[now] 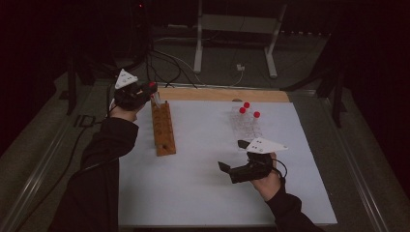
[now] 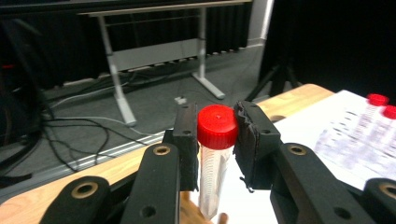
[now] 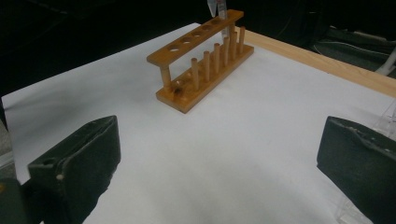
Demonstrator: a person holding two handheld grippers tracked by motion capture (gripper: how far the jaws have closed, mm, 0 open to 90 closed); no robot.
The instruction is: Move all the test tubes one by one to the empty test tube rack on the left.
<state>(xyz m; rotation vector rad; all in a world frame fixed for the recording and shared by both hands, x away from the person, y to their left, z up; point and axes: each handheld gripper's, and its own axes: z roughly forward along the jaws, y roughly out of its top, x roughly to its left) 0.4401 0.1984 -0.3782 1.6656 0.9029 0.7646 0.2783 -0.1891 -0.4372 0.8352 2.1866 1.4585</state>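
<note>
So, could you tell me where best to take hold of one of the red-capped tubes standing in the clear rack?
Grip a red-capped tube just under its cap, coming down from above: it stands upright in the clear rack, so little else is exposed.

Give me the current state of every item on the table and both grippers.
Left gripper: shut on the red-capped tube.
Red-capped tube: capped, upright, held at the far end of the wooden rack.
Wooden rack: upright on the white sheet, visible holes empty.
Clear rack: holds three red-capped tubes.
Right gripper: open, nothing between its jaws.
</note>
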